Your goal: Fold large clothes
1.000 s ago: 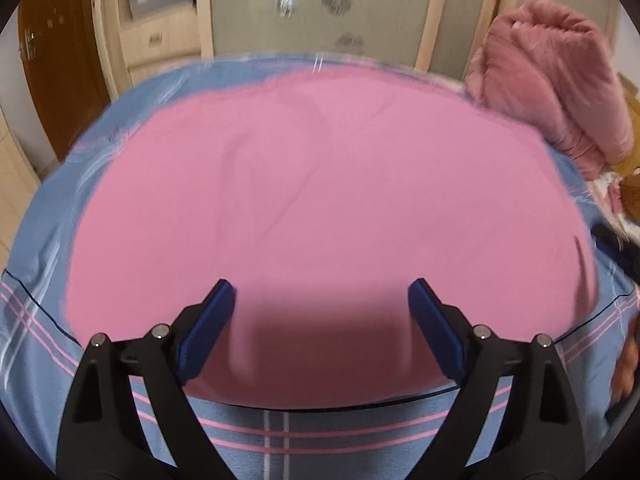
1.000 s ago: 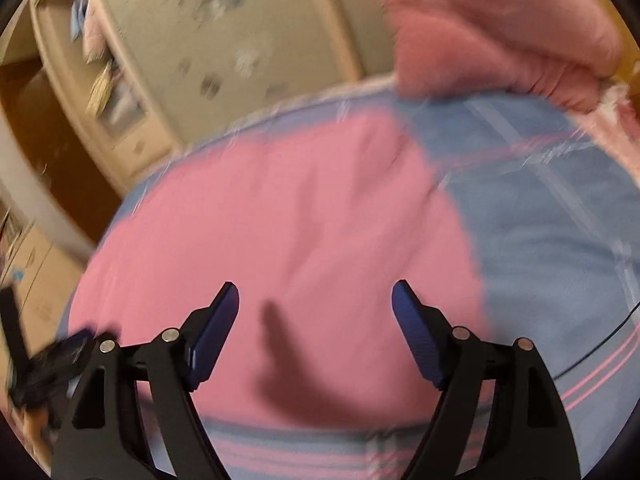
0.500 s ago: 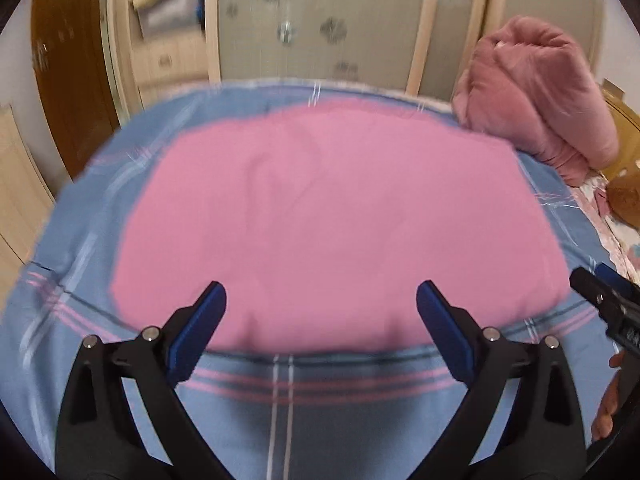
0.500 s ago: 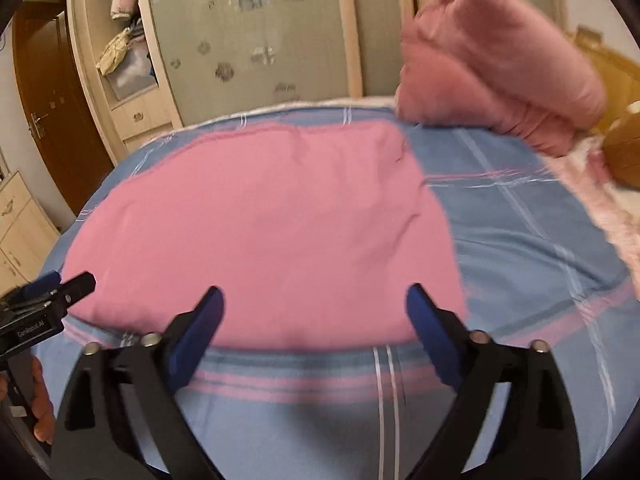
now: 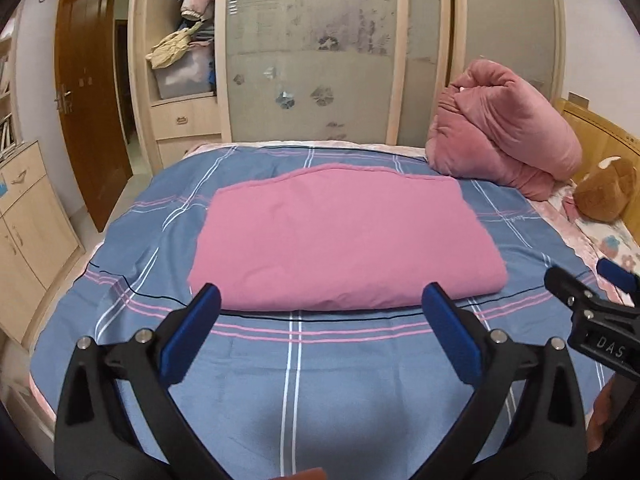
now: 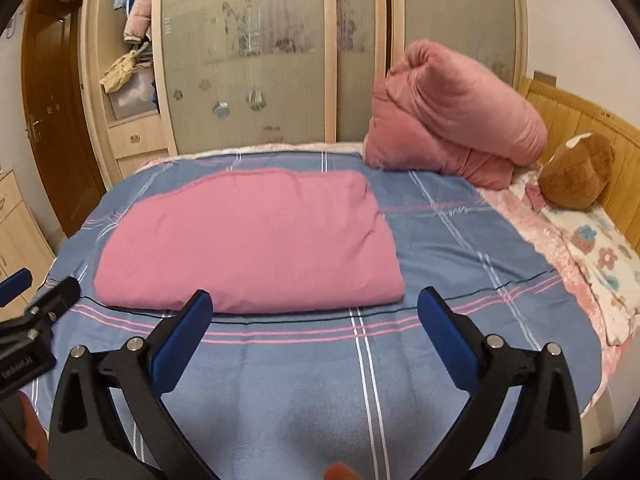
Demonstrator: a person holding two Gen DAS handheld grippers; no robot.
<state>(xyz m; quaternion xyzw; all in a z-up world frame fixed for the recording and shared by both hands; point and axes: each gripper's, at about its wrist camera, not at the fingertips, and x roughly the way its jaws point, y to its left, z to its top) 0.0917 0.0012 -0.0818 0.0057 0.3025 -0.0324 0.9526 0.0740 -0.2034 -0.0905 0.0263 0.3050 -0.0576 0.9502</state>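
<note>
I am looking across a bedroom at a bed (image 5: 332, 392) under a blue plaid cover with pink and white stripes, which fills the lower half of both views. Nearest me, the left gripper (image 5: 318, 332) hangs above bare cover with its jaws spread as wide as they go, having just been opening, and nothing lies between its two blue pads. The right gripper (image 6: 316, 334) stands the same way, jaws just opened fully and empty, over the cover's near stripes. Each gripper shows at the edge of the other's view. Just beyond both grippers lies the one folded pink garment (image 5: 344, 240), flat in the middle of the bed and clear of both grippers. It is a wide rectangle whose long axis runs from left to right across the views, with its rounded folded edge facing me. Farther back at the right sits one bundled pink quilt (image 5: 504, 128), apart from the garment. Right of it, one brown plush toy (image 6: 576, 172) rests against the wooden headboard (image 6: 580, 128). Behind the bed stands a wardrobe (image 5: 320, 48) with frosted sliding doors, and at the far left one brown door (image 5: 88, 112).
</note>
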